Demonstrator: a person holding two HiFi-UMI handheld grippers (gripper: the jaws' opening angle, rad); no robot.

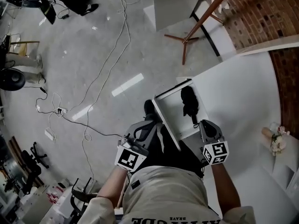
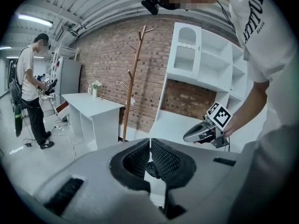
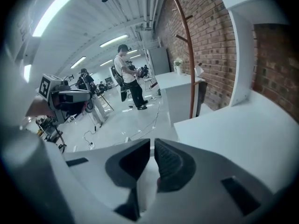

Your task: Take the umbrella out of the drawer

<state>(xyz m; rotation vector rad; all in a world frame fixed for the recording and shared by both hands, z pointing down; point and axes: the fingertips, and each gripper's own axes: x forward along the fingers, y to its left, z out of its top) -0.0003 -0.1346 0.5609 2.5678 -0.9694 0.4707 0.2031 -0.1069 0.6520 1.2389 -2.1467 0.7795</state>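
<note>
An umbrella [image 1: 189, 105] is seen lying in the open drawer [image 1: 166, 123], near which the left gripper [image 2: 149, 142] and right gripper [image 3: 153, 142] are held (both closed, empty).

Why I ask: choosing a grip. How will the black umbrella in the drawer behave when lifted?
The umbrella looks folded and compact, so probably light. Its dark fabric looks bunched, so it may give and shift when gripped. Lying flat in the drawer, rolling seems unlikely.
</note>
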